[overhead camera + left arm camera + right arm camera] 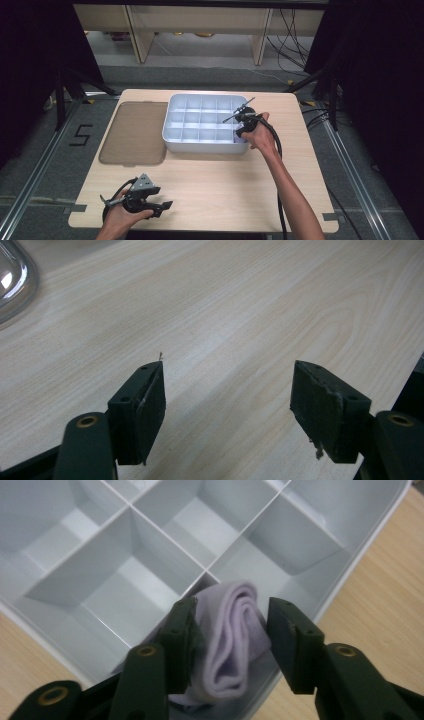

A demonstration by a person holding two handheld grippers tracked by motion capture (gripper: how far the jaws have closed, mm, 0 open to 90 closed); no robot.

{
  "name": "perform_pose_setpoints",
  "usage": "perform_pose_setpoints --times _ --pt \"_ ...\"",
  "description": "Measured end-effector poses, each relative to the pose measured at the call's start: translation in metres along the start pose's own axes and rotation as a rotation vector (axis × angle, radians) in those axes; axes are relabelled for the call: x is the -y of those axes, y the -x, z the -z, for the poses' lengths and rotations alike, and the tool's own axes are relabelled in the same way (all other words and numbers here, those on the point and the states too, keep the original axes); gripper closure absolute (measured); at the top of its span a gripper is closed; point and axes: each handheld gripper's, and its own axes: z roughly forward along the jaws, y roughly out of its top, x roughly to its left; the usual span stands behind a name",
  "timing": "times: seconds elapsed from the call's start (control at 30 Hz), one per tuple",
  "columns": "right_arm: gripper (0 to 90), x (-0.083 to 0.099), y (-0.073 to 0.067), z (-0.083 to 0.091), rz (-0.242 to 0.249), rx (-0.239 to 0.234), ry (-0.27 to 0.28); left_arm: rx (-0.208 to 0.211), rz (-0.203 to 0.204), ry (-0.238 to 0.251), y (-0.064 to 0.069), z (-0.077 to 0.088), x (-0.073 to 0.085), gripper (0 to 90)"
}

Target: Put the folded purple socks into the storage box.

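A rolled lilac sock sits between the jaws of my right gripper, which is shut on it. It hangs over the near right corner compartment of a white divided tray. In the high view the right gripper is at the tray's front right corner, pointing down into it. My left gripper rests low near the table's front left edge. In its own view the left gripper is open, with bare wood between the jaws.
A tinted translucent lid lies flat on the table just left of the tray; its rounded corner shows in the left gripper view. The other tray compartments in view hold nothing. Light wood table spreads in front.
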Motion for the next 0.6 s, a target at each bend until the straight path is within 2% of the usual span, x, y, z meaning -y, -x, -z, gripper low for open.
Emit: perform_pose_setpoints --times 0.07,0.1,0.13,0.17,0.2,0.23,0.27,0.3,0.37,0.43,0.57,0.6 --pt "56.9 -0.001 0.001 0.004 -0.004 -0.007 0.017 0.007 0.005 0.007 0.000 0.000 0.000 29.8" --pt "65.9 -0.004 0.004 0.012 -0.007 -0.018 0.044 0.001 -0.001 0.002 0.000 0.001 0.000 29.8" --pt "70.4 -0.005 0.005 0.015 -0.004 -0.022 0.056 0.002 0.000 0.001 0.000 0.001 0.000 29.8" --pt "75.9 -0.006 0.006 0.017 -0.008 -0.039 0.053 0.002 -0.004 -0.001 0.000 0.002 0.000 29.8" --pt "79.2 -0.006 0.007 0.017 0.011 -0.037 0.041 0.002 -0.005 -0.002 0.000 0.001 0.000 29.8" --pt "81.9 -0.006 0.006 0.014 0.009 -0.035 0.023 0.001 -0.002 -0.003 0.001 0.002 0.000 29.8" --pt "81.9 -0.006 0.006 0.014 0.009 -0.035 0.023 0.001 -0.002 -0.003 0.001 0.002 0.000 29.9" --pt "84.7 -0.004 0.004 0.006 0.021 -0.035 -0.015 0.001 -0.001 -0.002 0.001 0.001 -0.001 29.9" --pt "85.1 -0.003 0.003 0.001 0.026 -0.037 -0.024 -0.004 -0.006 -0.007 0.000 0.001 -0.001 30.0" --pt "85.9 0.000 0.000 -0.012 0.048 -0.037 -0.070 0.004 0.000 0.001 0.000 0.000 0.000 30.0" --pt "86.3 0.000 -0.005 -0.021 0.058 -0.044 -0.094 0.005 -0.011 -0.006 -0.001 0.002 0.000 30.1" --pt "86.3 0.001 -0.009 -0.028 0.069 -0.049 -0.110 0.004 -0.017 -0.006 -0.001 0.003 0.000 30.2"
